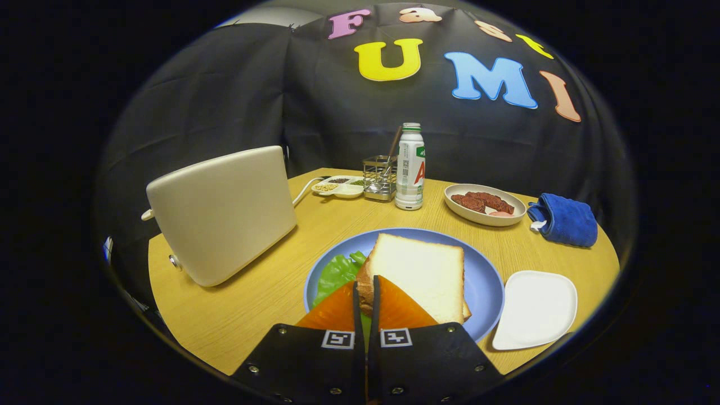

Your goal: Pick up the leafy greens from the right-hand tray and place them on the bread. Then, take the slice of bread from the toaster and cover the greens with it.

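Gripper (pixel 367 284) fingers pinching near corner of square white bread slice (pixel 419 275), lying over green leafy lettuce (pixel 336 273) on round blue plate (pixel 488 281).

Smooth wood-grain table (pixel 270 315), glossy blue plate (pixel 486 281), wire-mesh metal holder (pixel 379 179), soft fuzzy blue cloth (pixel 565 220).

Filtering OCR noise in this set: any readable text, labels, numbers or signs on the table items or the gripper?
Bottle: has a printed label, too small and cut off to read.
Gripper: two square coded markers, no words; fingers shut, tips at the near corner of the bread.
Toaster, blue cloth: no text visible.
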Motion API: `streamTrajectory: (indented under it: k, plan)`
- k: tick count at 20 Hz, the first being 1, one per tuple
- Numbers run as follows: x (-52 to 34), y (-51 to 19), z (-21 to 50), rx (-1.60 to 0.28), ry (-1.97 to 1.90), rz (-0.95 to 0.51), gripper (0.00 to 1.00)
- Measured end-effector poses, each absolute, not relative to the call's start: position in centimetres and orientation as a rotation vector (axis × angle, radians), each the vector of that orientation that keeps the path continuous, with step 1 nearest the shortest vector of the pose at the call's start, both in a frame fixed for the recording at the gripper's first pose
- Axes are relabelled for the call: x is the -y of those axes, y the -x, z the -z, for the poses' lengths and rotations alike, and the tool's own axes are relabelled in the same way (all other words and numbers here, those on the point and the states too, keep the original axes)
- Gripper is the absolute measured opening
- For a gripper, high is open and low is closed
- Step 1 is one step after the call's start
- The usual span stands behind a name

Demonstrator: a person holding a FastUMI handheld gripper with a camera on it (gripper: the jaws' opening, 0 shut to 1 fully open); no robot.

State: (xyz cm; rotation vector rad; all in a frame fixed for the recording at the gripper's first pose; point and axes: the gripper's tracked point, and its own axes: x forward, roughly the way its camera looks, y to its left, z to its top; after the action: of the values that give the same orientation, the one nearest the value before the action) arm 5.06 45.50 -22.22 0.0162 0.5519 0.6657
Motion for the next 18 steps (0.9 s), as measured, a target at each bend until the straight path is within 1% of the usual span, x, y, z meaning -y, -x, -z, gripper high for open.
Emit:
streamTrajectory:
  k: [5,6,8,9,10,12,13,14,15,16,18]
  plan:
    - [-45.5,-5.0,21.8,-0.520,0.004,-0.668,0.04]
    - [-45.6,-4.7,21.4,-0.518,0.004,-0.671,0.11]
    - [-45.8,-4.4,21.3,-0.523,-0.018,-0.688,0.19]
    - [-45.9,-4.6,21.4,-0.515,-0.038,-0.692,0.27]
    - [-46.2,-4.4,21.0,-0.512,-0.071,-0.711,0.27]
    - [-46.1,-4.1,21.2,-0.529,-0.105,-0.721,0.35]
    - [-46.3,-4.1,21.0,-0.526,-0.112,-0.730,0.35]
    - [-46.1,-4.2,20.9,-0.520,-0.106,-0.731,0.41]
    - [-46.0,-4.1,20.8,-0.505,-0.091,-0.731,0.42]
    - [-45.8,-4.1,20.5,-0.488,-0.072,-0.725,0.45]
    - [-45.7,-3.9,20.3,-0.461,-0.047,-0.720,0.46]
